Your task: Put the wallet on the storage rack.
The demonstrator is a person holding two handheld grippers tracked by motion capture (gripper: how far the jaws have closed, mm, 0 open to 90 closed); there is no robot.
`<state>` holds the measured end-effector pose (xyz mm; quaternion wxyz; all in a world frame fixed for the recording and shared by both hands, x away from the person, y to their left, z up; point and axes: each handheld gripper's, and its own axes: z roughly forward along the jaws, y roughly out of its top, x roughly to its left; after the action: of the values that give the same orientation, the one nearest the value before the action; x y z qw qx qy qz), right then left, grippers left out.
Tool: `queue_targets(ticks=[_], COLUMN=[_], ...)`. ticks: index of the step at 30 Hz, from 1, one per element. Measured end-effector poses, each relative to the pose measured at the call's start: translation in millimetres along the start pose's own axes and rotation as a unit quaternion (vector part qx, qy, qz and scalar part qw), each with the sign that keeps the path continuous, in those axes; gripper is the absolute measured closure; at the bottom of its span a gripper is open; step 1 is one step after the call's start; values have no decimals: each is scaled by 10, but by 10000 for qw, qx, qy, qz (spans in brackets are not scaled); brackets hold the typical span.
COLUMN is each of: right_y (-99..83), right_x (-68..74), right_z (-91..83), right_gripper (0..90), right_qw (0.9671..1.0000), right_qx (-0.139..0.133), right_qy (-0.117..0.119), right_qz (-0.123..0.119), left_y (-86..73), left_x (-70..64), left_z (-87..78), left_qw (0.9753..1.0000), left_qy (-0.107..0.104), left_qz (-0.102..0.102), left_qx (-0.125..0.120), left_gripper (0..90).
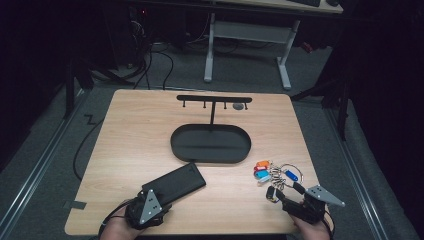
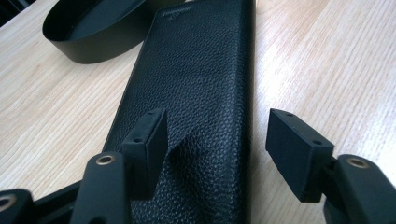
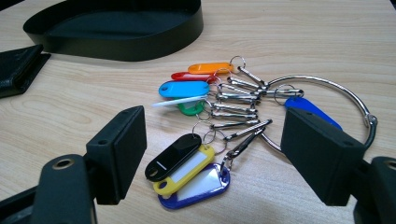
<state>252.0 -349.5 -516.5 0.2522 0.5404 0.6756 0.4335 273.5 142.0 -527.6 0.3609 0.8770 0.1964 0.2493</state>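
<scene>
Oval black tray (image 1: 210, 144) is the landmark. Black pebbled-leather wallet (image 1: 174, 184) lies flat near its front-left; left gripper (image 2: 217, 140) spread over it. Key ring with coloured tags (image 1: 274, 174) lies front-right; right gripper (image 3: 212, 156) spread around tags.

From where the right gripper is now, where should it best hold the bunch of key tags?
Probably the big metal ring, coming from above with one jaw inside the loop. It lies flat on the table, rigid and open there, while the tags are loose and overlapping.
</scene>
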Motion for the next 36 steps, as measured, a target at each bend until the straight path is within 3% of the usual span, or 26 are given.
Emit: queue_targets(ticks=[12, 20, 23, 30, 36], right_y=[11, 9, 7, 4, 4], right_x=[17, 4, 0, -6, -6], right_z=[30, 30, 24, 21, 27], right_gripper=[229, 232, 232, 234, 234], right_qw=[10000, 10000, 10000, 9999, 9999], right_qx=[20, 14, 16, 5, 8], right_qy=[38, 49, 41, 58, 62], right_qz=[18, 42, 68, 116, 110], left_y=[-31, -81, -67, -34, -14], left_x=[-12, 36, 43, -15, -36], left_z=[39, 72, 81, 58, 38], left_qw=[9998, 9995, 9996, 9985, 9981], left_qy=[95, 144, 125, 186, 206], left_qz=[184, 256, 245, 511, 583], left_qx=[32, -152, -119, -71, -75], left_gripper=[381, 432, 465, 584, 693])
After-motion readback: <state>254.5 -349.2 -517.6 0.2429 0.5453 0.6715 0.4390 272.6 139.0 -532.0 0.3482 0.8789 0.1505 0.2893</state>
